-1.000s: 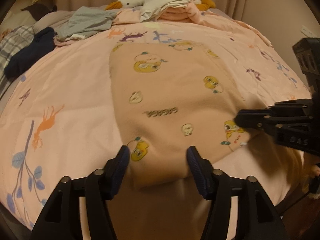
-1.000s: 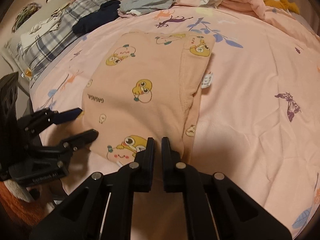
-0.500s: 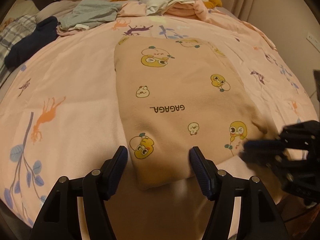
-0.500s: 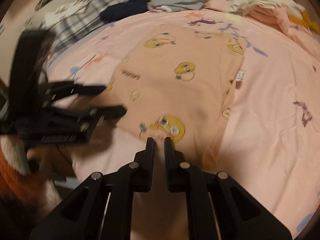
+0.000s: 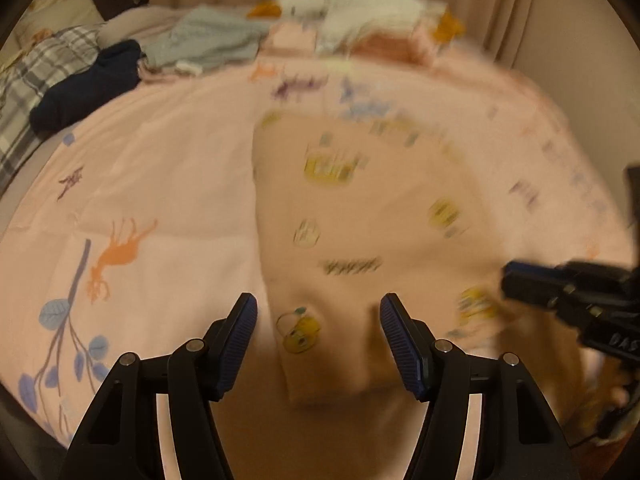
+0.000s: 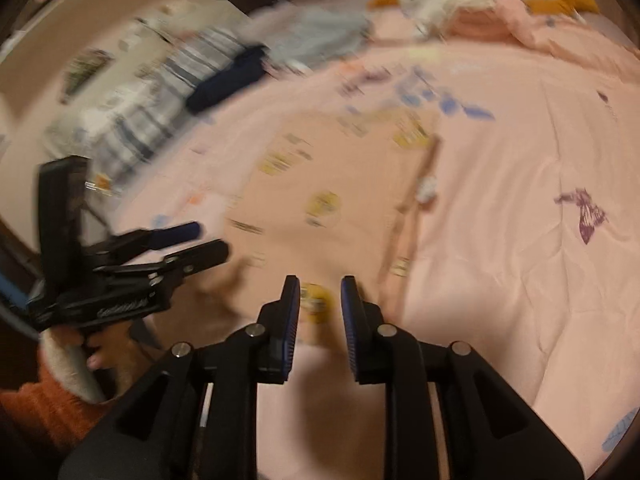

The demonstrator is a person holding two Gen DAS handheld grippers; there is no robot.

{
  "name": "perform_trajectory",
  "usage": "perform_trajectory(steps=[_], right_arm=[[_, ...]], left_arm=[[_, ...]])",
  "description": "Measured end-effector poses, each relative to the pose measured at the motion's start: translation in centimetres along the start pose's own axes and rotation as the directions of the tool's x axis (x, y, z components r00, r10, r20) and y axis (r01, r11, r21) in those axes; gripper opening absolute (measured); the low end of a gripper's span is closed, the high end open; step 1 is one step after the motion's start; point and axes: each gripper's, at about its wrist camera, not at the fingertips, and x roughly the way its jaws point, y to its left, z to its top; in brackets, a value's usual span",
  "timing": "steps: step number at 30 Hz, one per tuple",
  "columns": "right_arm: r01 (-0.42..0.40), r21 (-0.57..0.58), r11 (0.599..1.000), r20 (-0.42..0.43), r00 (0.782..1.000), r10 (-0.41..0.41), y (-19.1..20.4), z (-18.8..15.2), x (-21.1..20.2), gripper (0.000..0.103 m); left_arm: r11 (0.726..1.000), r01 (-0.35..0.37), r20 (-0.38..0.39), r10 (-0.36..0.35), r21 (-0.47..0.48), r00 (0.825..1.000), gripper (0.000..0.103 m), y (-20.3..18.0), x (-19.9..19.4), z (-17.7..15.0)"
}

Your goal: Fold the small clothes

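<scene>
A small peach garment [image 5: 360, 216] with yellow duck prints lies flat on the pink bed, one side folded over; it also shows in the right wrist view [image 6: 332, 200]. My left gripper [image 5: 318, 312] is open and empty, its jaws wide on either side of the garment's near left corner. It also shows at the left of the right wrist view [image 6: 208, 240]. My right gripper [image 6: 320, 292] is open a little and empty, just above the garment's near edge. It shows at the right of the left wrist view [image 5: 508, 276]. Both views are blurred.
A pink printed bedsheet [image 5: 160, 168] covers the bed. At the far end lie a dark blue garment [image 5: 88, 84], a grey garment [image 5: 208, 40], a plaid pillow [image 5: 36, 68], folded pink clothes [image 5: 384, 44] and a white plush goose [image 5: 360, 4].
My right gripper's jaws have parted from shut to slightly open and it has drawn back a little. The left gripper stays open at the near left corner. Both cameras are moving.
</scene>
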Motion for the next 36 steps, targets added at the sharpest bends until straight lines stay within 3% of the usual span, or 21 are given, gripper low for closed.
perform_trajectory(steps=[1,3,18,26,31,36], right_arm=[[0.033,0.01,0.999,-0.029,0.999,-0.032,-0.3,0.0,1.0,0.019],[0.046,0.022,0.999,-0.057,0.997,-0.044,-0.4,-0.2,1.8,0.018],[0.096,0.008,0.995,-0.054,0.994,-0.095,-0.5,-0.4,2.1,0.018],[0.083,0.029,0.996,-0.048,0.996,-0.081,-0.6,-0.2,1.9,0.018],[0.08,0.024,0.996,-0.043,0.996,-0.079,-0.5,-0.4,1.8,0.018],[-0.015,0.111,0.994,0.024,1.0,0.013,-1.5,0.5,0.3,0.021]], left_arm=[[1.0,-0.019,-0.027,0.02,0.002,0.999,0.065,-0.1,1.1,-0.1],[1.0,-0.021,0.001,0.021,-0.02,1.0,0.066,-0.1,1.4,-0.3],[1.0,-0.025,-0.002,0.024,-0.013,1.0,0.066,0.0,1.4,0.0],[0.998,-0.065,0.016,0.065,-0.011,0.998,0.066,-0.5,1.2,0.1],[0.998,-0.046,0.009,0.047,-0.041,0.999,0.066,-0.1,1.3,0.4],[0.993,-0.012,0.041,0.017,-0.121,0.999,0.066,1.0,1.0,1.1]])
